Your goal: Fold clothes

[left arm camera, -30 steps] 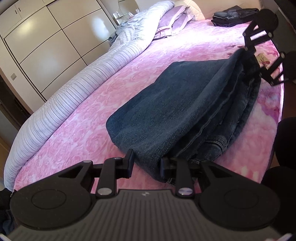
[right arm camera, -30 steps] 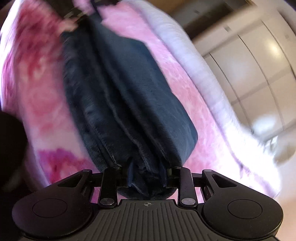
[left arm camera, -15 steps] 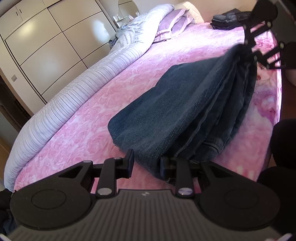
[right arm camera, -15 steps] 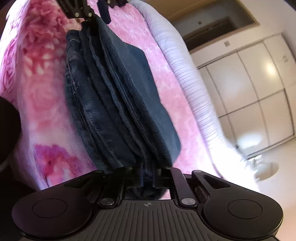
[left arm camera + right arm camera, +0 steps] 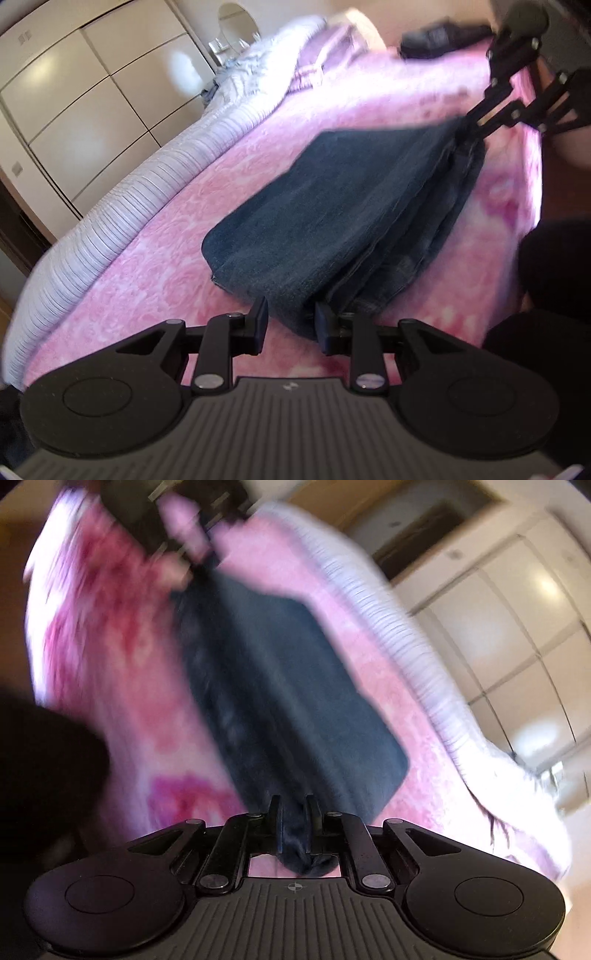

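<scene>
- The right gripper (image 5: 294, 814) has just closed tight on one end of the folded jeans (image 5: 351, 221)
- The left gripper (image 5: 290, 320) clamps the other end, so both ends seem ready for lifting

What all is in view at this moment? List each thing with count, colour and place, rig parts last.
jeans: one folded pair, dark blue, on the bed, gripped at both ends
bed cover: one, pink floral, under the jeans
quilt: one, white with thin stripes, bunched along the far side of the bed
pillows: purple, count blurred, at the head of the bed
dark pile: one, black, far corner of the bed
wardrobe: cream panels, along the wall
mirror: one, round, beside the wardrobe
left gripper: black, fingers closed on the near end of the jeans
right gripper: black, fingers pinching the opposite end
</scene>
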Available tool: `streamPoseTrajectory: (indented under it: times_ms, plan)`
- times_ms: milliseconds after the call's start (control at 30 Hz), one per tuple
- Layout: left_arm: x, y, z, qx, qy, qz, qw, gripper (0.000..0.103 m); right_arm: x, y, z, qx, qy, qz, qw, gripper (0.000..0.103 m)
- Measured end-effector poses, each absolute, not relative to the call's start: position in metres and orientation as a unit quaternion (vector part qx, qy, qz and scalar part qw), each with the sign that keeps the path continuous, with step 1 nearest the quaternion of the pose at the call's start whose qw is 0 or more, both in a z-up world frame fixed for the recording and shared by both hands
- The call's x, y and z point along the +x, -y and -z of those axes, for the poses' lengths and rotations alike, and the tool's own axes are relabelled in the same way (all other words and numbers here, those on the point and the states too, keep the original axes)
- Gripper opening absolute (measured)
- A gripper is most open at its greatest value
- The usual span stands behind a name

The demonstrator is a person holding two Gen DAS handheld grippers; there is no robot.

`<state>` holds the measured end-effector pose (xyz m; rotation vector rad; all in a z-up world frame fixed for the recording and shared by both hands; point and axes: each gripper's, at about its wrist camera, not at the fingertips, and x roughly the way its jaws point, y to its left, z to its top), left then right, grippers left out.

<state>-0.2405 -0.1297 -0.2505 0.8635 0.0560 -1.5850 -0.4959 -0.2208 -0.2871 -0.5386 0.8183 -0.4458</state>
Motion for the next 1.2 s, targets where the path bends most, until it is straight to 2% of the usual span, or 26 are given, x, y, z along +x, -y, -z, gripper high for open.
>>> streamPoseTrajectory:
  times_ms: [167,333,467,633,800,867,933,1033,1100,1167,1200]
  plan:
    - [-0.237,0.132,0.239,0.33,-0.037,0.687,0.647,0.025,-0.51,0.235,0.279,-0.177,-0.328,0.277,0.886,0.01]
    - [-0.235,0.156,0.265,0.372,-0.068,0.674,0.635,0.025,-0.505,0.274,0.298,-0.07,-0.341,0.278,0.895,0.012]
    - [-0.236,0.153,0.265,0.367,-0.073,0.671,0.64,0.025,-0.504,0.272,0.291,-0.065,-0.346,0.277,0.894,0.014]
    - [-0.24,0.148,0.263,0.373,-0.077,0.663,0.645,0.025,-0.515,0.278,0.296,-0.025,-0.322,0.292,0.9,0.017]
    - [-0.238,0.146,0.249,0.353,-0.082,0.653,0.665,0.025,-0.533,0.28,0.278,-0.005,-0.281,0.322,0.904,0.018]
    - [-0.236,0.153,0.252,0.355,-0.094,0.65,0.666,0.025,-0.535,0.288,0.283,0.014,-0.298,0.319,0.9,0.023]
    - [-0.237,0.159,0.258,0.365,-0.107,0.649,0.659,0.024,-0.539,0.295,0.286,0.042,-0.309,0.31,0.898,0.023]
    - [-0.242,0.161,0.257,0.375,-0.105,0.643,0.659,0.023,-0.545,0.301,0.283,0.069,-0.309,0.307,0.897,0.029]
    - [-0.246,0.161,0.253,0.382,-0.101,0.639,0.66,0.023,-0.545,0.287,0.275,0.03,-0.307,0.309,0.9,0.037]
    - [-0.248,0.162,0.253,0.392,-0.097,0.637,0.657,0.023,-0.541,0.266,0.275,-0.039,-0.315,0.287,0.904,0.066]
    - [-0.249,0.163,0.254,0.395,-0.096,0.636,0.656,0.023,-0.538,0.254,0.276,-0.078,-0.321,0.273,0.904,0.07]
